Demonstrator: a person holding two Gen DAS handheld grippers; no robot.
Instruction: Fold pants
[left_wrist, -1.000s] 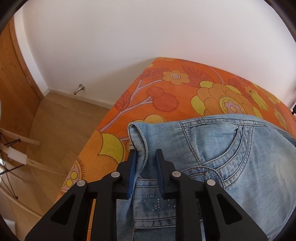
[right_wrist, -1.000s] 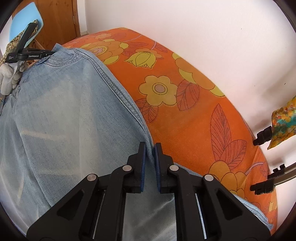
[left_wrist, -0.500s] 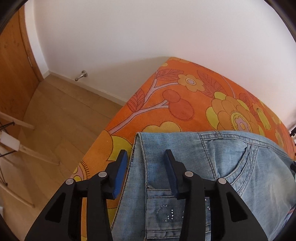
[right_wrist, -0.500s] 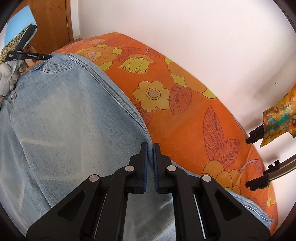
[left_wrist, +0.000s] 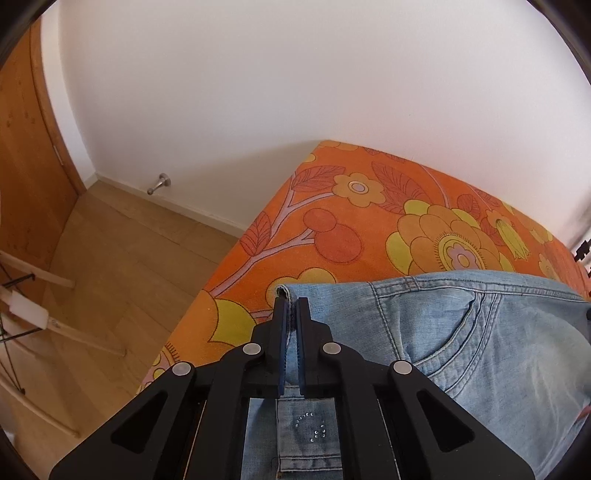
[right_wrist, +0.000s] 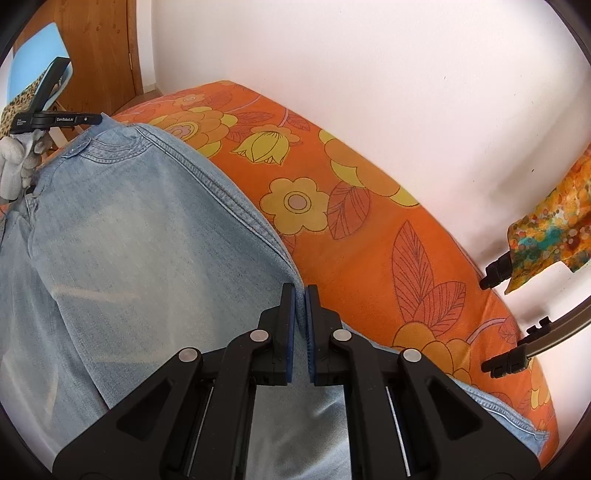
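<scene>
Here, through the left wrist camera, the left gripper (left_wrist: 291, 306) has just been closing its jaws, and they now pinch the waistband corner of the pants (left_wrist: 461, 347), with a strip of denim caught between the blue pads. The pale jeans lie on a bed covered by an orange flowered bedspread (left_wrist: 332, 229). Their waistband runs level across the bed, with a curved pocket seam to its right. A broad band of bare bedspread lies beyond the waistband, up to the white wall (left_wrist: 295, 74). On the left the bed's edge drops to a wooden floor (left_wrist: 122, 266), where a metal doorstop (left_wrist: 159, 184) sits at the skirting and pale wooden legs lean in from the left edge.

From the right wrist camera, the right gripper (right_wrist: 300, 295) has its jaws drawn narrow onto the leg's outer seam, fabric pressed between them. The leg stretches away to the upper left, where the other gripper (right_wrist: 59, 119) and a white-gloved hand (right_wrist: 16, 166) sit at the waistband. Right of the seam, open bedspread curves to the wall; black clamps (right_wrist: 496, 275) and a patterned cloth (right_wrist: 554, 225) crowd the far right edge.
</scene>
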